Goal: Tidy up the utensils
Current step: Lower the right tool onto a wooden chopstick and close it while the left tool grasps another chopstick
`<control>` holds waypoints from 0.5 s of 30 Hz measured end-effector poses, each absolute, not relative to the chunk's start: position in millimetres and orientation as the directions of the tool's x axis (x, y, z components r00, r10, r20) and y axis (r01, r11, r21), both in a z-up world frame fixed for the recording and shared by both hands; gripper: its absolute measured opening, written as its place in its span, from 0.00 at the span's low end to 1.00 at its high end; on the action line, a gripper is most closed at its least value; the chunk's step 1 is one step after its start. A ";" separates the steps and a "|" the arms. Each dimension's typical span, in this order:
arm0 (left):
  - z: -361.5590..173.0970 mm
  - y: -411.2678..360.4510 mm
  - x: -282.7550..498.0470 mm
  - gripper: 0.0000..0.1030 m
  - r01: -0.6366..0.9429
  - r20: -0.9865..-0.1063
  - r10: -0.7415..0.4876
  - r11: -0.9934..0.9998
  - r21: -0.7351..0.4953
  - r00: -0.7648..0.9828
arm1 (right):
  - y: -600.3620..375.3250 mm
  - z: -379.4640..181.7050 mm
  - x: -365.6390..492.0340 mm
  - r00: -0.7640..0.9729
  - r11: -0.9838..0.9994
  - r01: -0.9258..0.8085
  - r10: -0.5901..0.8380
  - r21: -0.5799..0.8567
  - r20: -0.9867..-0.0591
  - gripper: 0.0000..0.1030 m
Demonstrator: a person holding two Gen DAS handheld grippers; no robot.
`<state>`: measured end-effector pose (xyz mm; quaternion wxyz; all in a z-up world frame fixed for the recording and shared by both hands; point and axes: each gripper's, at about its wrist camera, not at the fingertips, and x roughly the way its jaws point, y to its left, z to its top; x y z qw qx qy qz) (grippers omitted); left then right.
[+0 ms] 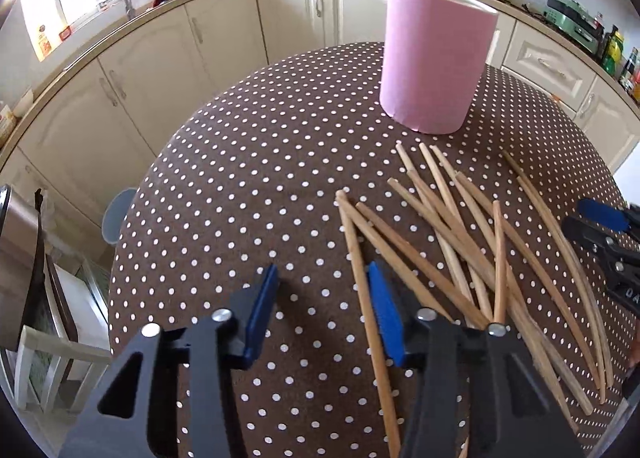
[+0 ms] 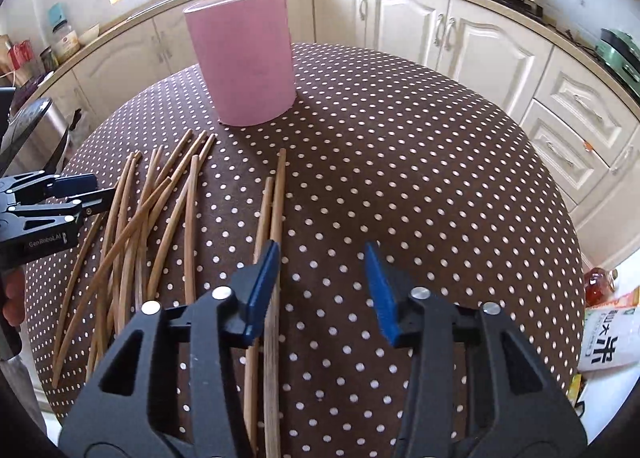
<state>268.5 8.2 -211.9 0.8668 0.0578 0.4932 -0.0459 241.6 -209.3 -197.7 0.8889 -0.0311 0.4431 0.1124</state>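
Wooden chopsticks [image 1: 452,242] beside pink holder [image 1: 434,58], both grippers' jaws wide, empty.

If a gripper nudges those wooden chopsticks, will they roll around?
Probably a little: the chopsticks look thin and round, so they could roll on the tablecloth. They lie crossed in a loose pile, so nudging one likely shifts its neighbours. They look stiff and light.

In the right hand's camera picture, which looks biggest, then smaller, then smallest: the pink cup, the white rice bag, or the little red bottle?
1. pink cup
2. white rice bag, partly cut off at the edge
3. red bottle
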 end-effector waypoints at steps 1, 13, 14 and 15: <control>-211.9 7.7 269.8 0.41 0.142 -0.861 -0.026 0.988 0.053 0.507 | -207.1 -197.6 244.9 0.574 0.970 -0.238 0.177 0.044 -0.800 0.37; -209.8 12.8 270.1 0.34 0.123 -0.874 0.011 0.989 0.081 0.486 | -193.7 -194.8 262.8 0.508 0.955 -0.296 0.162 0.005 -0.846 0.33; -209.7 12.9 271.2 0.34 0.127 -0.878 0.016 0.988 0.088 0.479 | -192.3 -194.8 264.8 0.504 0.954 -0.301 0.158 -0.001 -0.849 0.33; -209.8 12.6 274.1 0.34 0.137 -0.882 0.025 0.985 0.101 0.471 | -190.3 -195.2 268.0 0.492 0.951 -0.309 0.162 0.002 -0.855 0.31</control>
